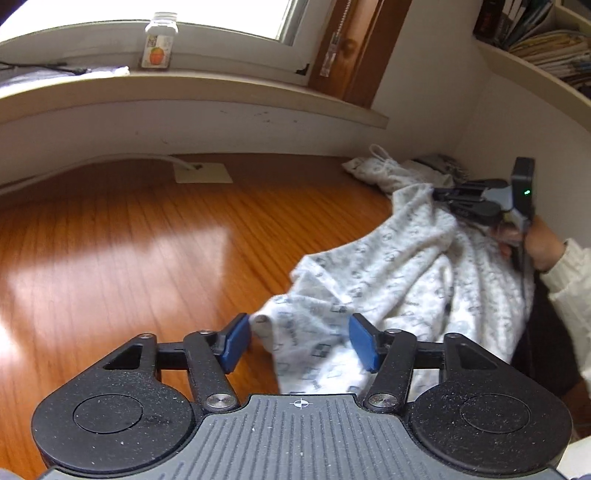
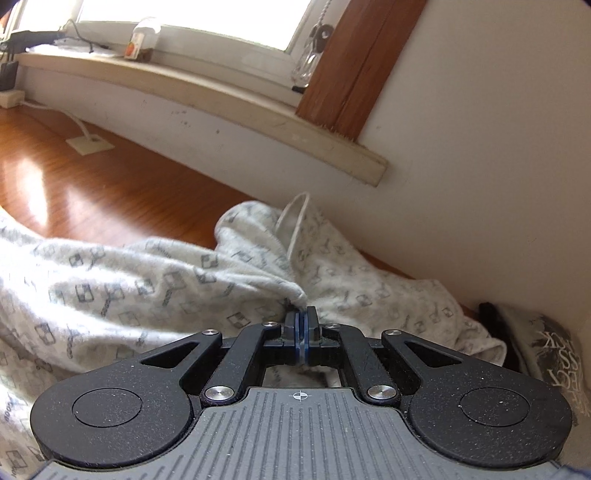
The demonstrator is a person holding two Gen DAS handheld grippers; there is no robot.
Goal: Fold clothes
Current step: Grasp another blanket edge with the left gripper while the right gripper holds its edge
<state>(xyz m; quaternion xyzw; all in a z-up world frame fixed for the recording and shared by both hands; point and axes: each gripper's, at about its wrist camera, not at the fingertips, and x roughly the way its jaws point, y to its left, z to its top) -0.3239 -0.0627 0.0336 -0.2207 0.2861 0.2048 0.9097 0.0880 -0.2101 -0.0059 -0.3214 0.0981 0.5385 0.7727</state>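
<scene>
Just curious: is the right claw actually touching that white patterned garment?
Touching. The right wrist view shows the right claw shut on a pinched fold of the garment.

The wooden tabletop (image 1: pixel 129 236) is brown and shiny, and a bright patch of sun lies on its left part. A white wall (image 2: pixel 480 147) stands behind its far edge. A small white plate with a cable (image 1: pixel 202 172) sits near that edge. Above is a pale window ledge (image 1: pixel 184 86) with a small bottle (image 1: pixel 159 44) on it. Daylight comes in through the window (image 2: pixel 192 18). A brown wooden frame (image 2: pixel 354 62) runs beside it. Books fill a shelf (image 1: pixel 546 40) at the top right.
</scene>
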